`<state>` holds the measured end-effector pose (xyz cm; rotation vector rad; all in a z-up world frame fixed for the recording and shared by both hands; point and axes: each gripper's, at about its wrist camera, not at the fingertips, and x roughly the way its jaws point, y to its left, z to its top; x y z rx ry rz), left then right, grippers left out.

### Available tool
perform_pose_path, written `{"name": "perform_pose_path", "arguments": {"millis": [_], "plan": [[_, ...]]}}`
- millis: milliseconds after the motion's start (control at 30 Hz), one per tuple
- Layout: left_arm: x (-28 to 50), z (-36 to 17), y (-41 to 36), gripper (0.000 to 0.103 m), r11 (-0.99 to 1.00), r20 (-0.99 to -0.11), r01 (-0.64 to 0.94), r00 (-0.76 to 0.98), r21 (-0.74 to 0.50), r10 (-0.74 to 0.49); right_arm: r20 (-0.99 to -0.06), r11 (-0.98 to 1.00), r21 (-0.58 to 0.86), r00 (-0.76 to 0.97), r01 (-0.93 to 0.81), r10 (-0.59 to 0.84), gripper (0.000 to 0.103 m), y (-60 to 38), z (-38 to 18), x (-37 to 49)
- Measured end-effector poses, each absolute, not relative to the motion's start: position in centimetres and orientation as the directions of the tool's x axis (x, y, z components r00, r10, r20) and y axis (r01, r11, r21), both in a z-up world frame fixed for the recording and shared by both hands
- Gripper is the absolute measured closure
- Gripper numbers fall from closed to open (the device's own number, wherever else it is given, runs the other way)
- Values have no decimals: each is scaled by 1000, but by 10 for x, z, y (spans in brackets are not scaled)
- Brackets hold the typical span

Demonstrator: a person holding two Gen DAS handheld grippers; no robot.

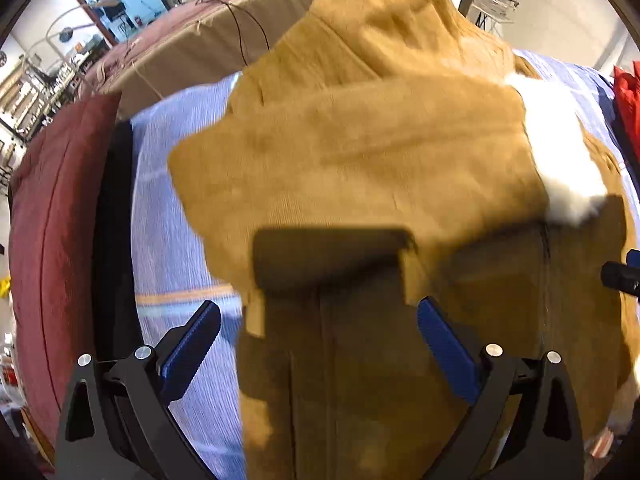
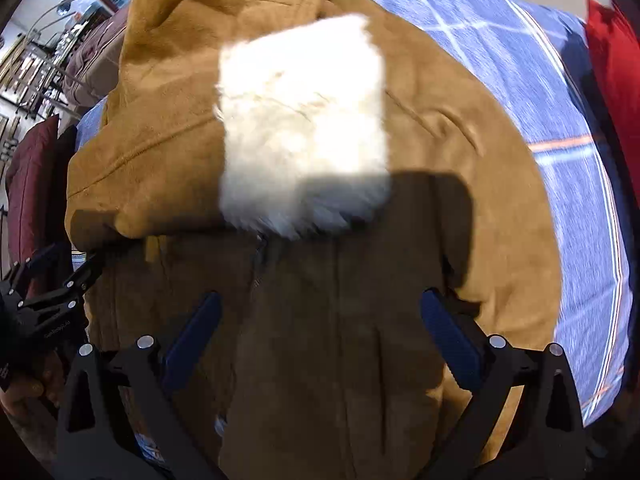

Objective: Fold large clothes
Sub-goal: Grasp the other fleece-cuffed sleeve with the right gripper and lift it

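A tan suede-like jacket [image 2: 420, 152] is spread over a blue checked bedsheet [image 2: 560, 120], with a sleeve folded across its front so that the white fleece cuff [image 2: 300, 120] lies near the middle of the garment. The left hand-held gripper [image 1: 320, 328] is held above the jacket's lower part with its blue-padded fingers [image 1: 192, 344] spread wide and nothing between them. The right hand-held gripper [image 2: 320, 320] is likewise held released over the shaded front panel, its jaws apart and empty. A dark red cushion [image 1: 52, 240] is seen at the left edge of the bed, and a red cloth [image 2: 616, 80] at the right.
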<state>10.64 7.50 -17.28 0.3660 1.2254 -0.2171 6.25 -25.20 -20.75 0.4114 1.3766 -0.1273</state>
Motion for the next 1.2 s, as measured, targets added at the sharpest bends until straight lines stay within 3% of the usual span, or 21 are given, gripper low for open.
{"name": "perform_pose_path", "arguments": {"millis": [233,467,767,967,1067,1133,1200], "plan": [[55,-178,81,6,917,-968,379,248,126,30,-980,824,181,168,537,105,5,-328,-202,-33],[43,-162,63,6,884,-953,443,304,150,9,-981,601,192,147,776,124,5,-413,-203,-138],[23,-162,48,6,864,-962,483,275,142,5,-859,156,381,287,911,423,5,-393,-247,-244],[21,-166,47,6,845,-960,510,278,161,15,-753,-4,489,425,872,502,5,-359,-270,-244],[21,-167,49,6,844,-962,512,272,160,17,-720,-52,540,493,840,488,16,-357,-271,-236],[21,-168,50,6,845,-963,511,269,160,20,-744,-27,513,460,858,485,40,-356,-271,-232],[20,-168,50,6,845,-964,510,266,159,21,-744,-30,514,463,857,481,54,-355,-269,-231]]}}
